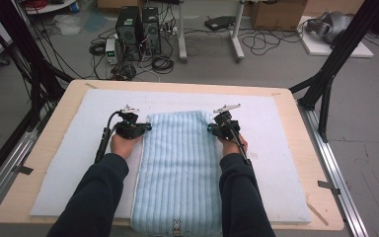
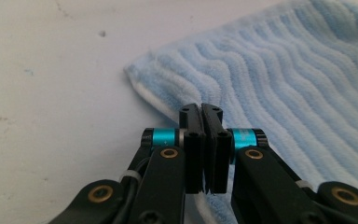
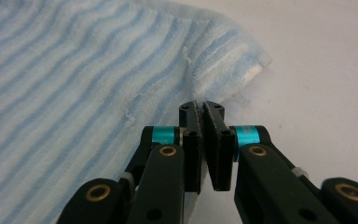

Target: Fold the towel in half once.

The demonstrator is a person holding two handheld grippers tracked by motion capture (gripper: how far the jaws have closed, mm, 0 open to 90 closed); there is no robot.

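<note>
White mat (image 1: 69, 163), one striped blue towel (image 1: 177, 163), two clamped tools.

Lab / test rig setup. Bare grey floor w/ tangled cables (image 1: 264, 42), two PC towers (image 1: 138, 32) on floor, cardboard boxes (image 1: 276, 14), black tripod legs (image 1: 333, 64), alu rails (image 1: 333, 170) flanking plywood table (image 1: 296, 116) w/ white pad (image 1: 281, 148).

Wooden table (image 1: 296, 128), white mat (image 1: 276, 163) on it, blue towel (image 1: 177, 168) atop
</note>
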